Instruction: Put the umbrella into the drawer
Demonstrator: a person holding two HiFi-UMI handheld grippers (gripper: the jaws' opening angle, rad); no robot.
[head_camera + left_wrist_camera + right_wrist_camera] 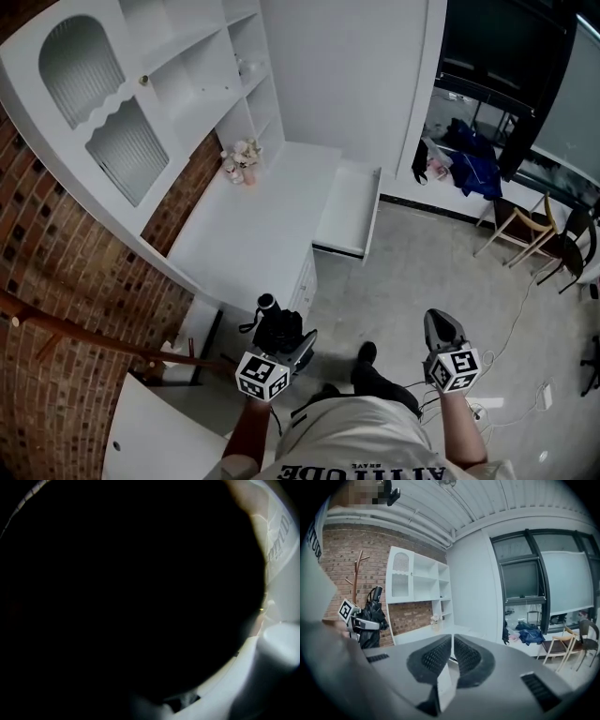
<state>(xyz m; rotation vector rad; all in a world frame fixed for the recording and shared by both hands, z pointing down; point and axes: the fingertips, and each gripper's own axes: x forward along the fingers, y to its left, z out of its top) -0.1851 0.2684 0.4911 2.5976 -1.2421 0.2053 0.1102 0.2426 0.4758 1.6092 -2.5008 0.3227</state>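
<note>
A black folded umbrella (pixel 277 328) stands upright in my left gripper (pixel 292 342), which is shut on it low at the left of the head view. The right gripper view shows that grip from the side, with the umbrella (pixel 374 609) clamped in the left gripper (pixel 363 623). Black umbrella cloth (pixel 122 597) fills nearly all of the left gripper view. The white drawer (pixel 345 211) stands pulled out from the low white cabinet (pixel 253 225), well ahead of both grippers. My right gripper (pixel 441 323) hangs at the lower right, its ribbed pads (pixel 436 656) together and holding nothing.
A small vase of flowers (pixel 242 161) stands on the cabinet top below the white shelf unit (pixel 141 84). A wooden chair (pixel 525 230) and blue clothing (pixel 473 159) are at the far right. Cables (pixel 511 328) trail on the grey floor. A wooden coat stand (pixel 358 569) rises by the brick wall.
</note>
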